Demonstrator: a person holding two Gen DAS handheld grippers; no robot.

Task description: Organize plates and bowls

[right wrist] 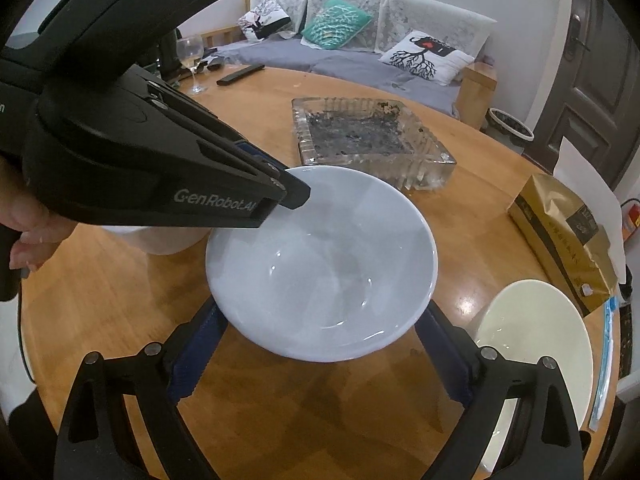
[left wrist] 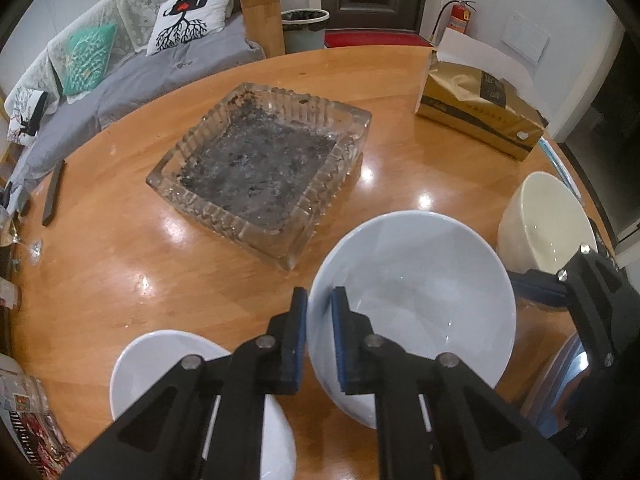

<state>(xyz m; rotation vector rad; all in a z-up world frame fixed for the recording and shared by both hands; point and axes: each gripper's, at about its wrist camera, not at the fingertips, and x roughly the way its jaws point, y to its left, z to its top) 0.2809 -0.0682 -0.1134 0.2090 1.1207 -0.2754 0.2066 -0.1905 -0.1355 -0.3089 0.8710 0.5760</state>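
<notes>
While clamped on white bowl [left wrist: 412, 280] rim, left gripper [left wrist: 319, 336]; right gripper [right wrist: 320, 344] spread wide, empty.

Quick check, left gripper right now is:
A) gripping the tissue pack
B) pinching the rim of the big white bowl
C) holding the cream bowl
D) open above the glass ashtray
B: the left gripper has one pad inside and one outside the rim of the big white bowl, closed on it; the right wrist view shows it at that bowl's rim, apart from the glass ashtray.
</notes>
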